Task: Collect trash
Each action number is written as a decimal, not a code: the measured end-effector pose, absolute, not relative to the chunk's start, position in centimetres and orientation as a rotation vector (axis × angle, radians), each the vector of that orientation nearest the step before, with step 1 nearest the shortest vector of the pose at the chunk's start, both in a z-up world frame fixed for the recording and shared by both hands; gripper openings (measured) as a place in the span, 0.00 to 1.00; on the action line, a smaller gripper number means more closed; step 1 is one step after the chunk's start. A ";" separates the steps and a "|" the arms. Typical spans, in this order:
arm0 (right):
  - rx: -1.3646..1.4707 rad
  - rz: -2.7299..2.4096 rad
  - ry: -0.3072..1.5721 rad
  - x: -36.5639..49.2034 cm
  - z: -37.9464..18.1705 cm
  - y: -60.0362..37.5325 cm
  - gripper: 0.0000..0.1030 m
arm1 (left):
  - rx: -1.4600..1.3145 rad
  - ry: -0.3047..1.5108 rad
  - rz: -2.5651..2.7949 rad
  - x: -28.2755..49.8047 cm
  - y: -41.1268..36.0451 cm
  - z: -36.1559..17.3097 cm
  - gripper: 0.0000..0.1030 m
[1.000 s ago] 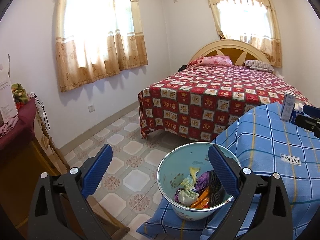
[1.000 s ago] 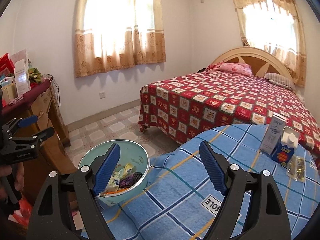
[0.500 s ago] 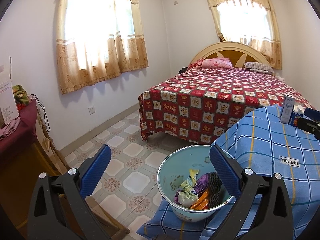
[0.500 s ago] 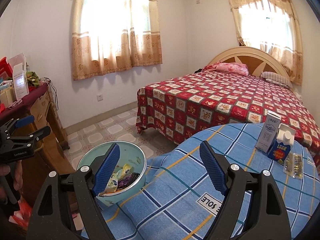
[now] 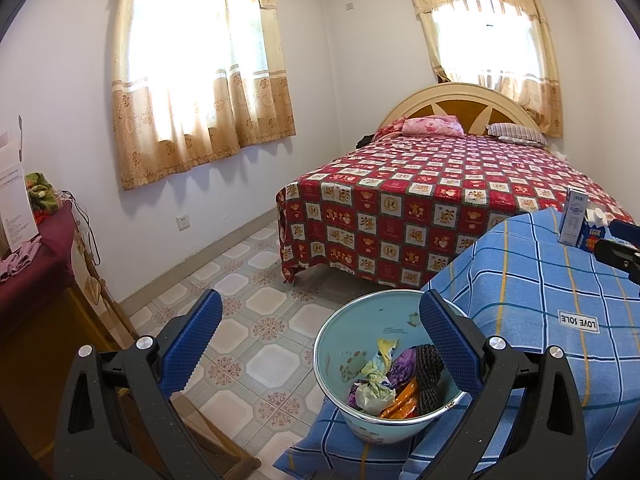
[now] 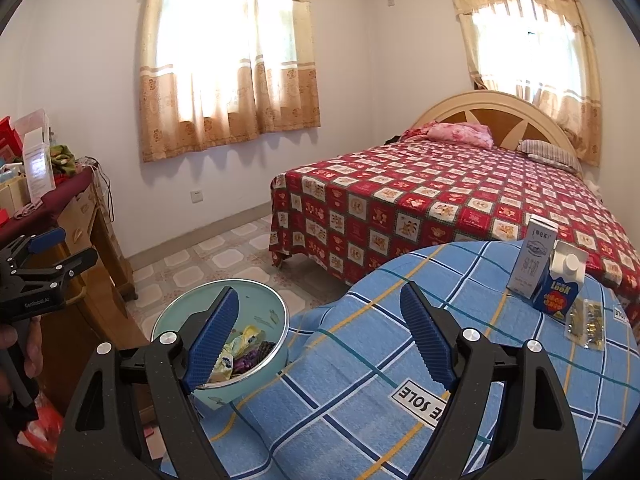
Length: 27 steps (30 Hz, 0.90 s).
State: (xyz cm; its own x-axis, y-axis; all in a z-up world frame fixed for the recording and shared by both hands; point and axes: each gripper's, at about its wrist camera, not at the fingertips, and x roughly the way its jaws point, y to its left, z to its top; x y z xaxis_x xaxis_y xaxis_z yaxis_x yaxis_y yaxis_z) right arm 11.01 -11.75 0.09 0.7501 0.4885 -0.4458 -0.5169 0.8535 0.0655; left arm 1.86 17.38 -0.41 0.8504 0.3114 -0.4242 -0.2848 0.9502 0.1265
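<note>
Both the left gripper and the right gripper are held wide apart, empty. 2 cartons and a packet are left at the table's far right edge; the bin, perched on its left edge, could be tipped off if nudged.

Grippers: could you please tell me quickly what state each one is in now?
Left gripper: open, holding nothing.
Right gripper: open, holding nothing.

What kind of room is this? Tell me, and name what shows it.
A home bedroom, most likely: a bed with a red patterned cover and pillows, curtained windows, and a cluttered wooden side table by the wall.
</note>
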 end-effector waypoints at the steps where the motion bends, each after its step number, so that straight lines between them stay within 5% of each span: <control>1: -0.064 0.549 0.469 11.0 0.1 -11.8 0.79 | 0.060 0.457 0.314 1.9 17.4 -0.4 0.94; 27: -0.063 0.549 0.472 11.1 -0.5 -12.0 0.80 | 0.068 0.488 0.292 2.6 17.0 -1.0 0.94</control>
State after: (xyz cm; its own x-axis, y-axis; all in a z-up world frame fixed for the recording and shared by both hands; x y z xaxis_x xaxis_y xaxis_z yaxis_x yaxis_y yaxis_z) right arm 11.08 -11.98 -0.50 0.7496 0.4873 -0.4479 -0.5160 0.8541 0.0657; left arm 2.62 17.04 -1.03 0.8427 0.2926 -0.4519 -0.2603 0.9562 0.1338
